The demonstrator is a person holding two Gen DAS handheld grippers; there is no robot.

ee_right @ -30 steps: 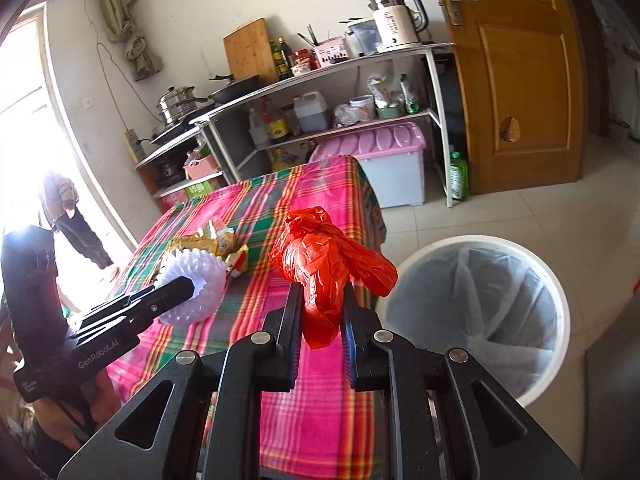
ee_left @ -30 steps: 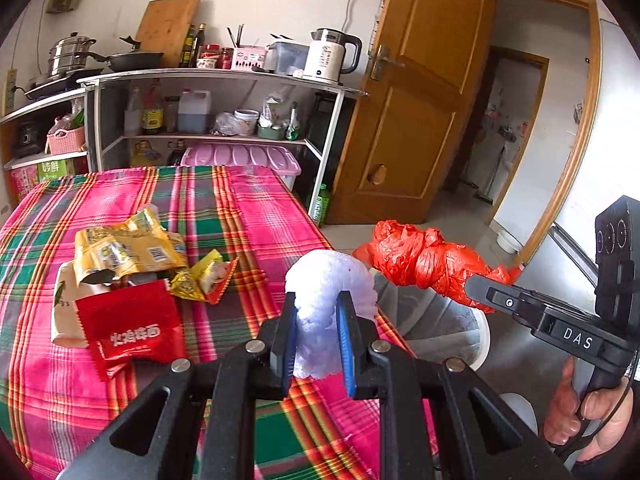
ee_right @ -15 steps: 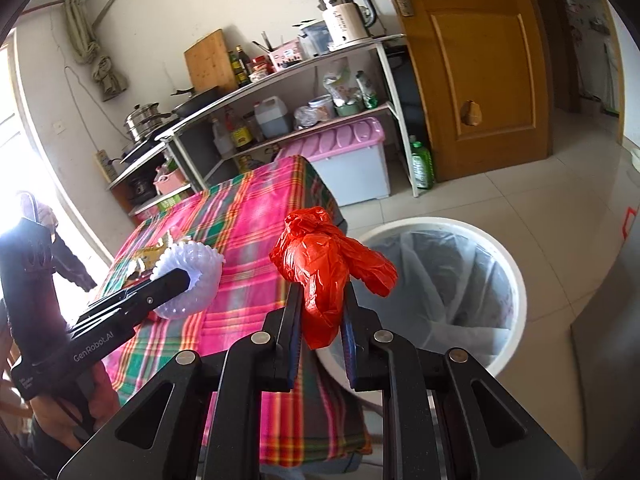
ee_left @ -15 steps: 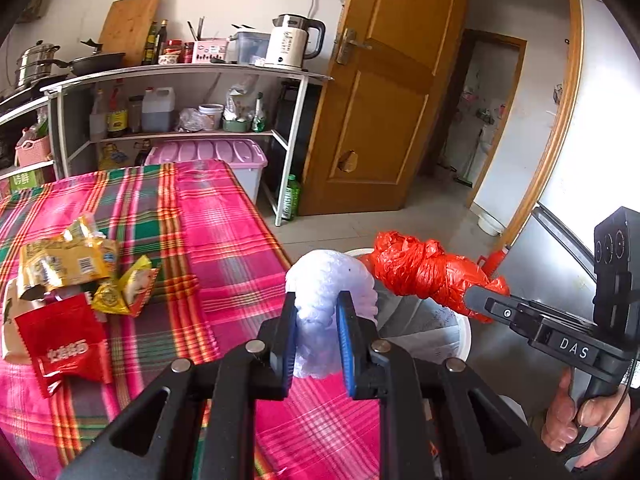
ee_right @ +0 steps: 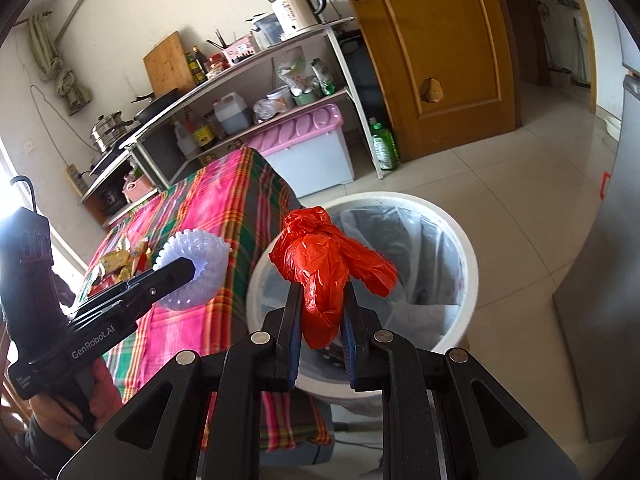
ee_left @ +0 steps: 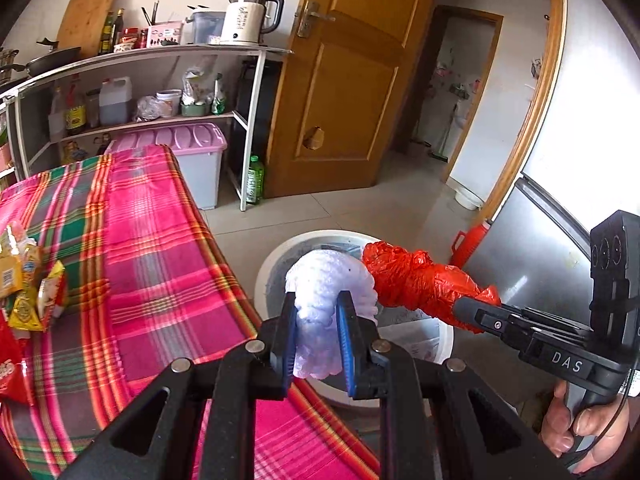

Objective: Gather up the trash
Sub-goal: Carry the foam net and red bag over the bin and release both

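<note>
Both tongs loaded, poised at the bin.

Near, bottom centre of its view: left gripper (ee_left: 316, 340) clamped on a white foam net (ee_left: 328, 280), above the table edge beside the bin rim. Right gripper (ee_right: 320, 328) pinches a crumpled red plastic bag (ee_right: 328, 268), long axis roughly level, over the trash bin (ee_right: 460, 240). Farther back, wrappers (ee_left: 28, 280) remain on the plaid tablecloth (ee_left: 160, 240), left edge. Judgement: right hand is nearer the drop; bin lies ahead and below.
</note>
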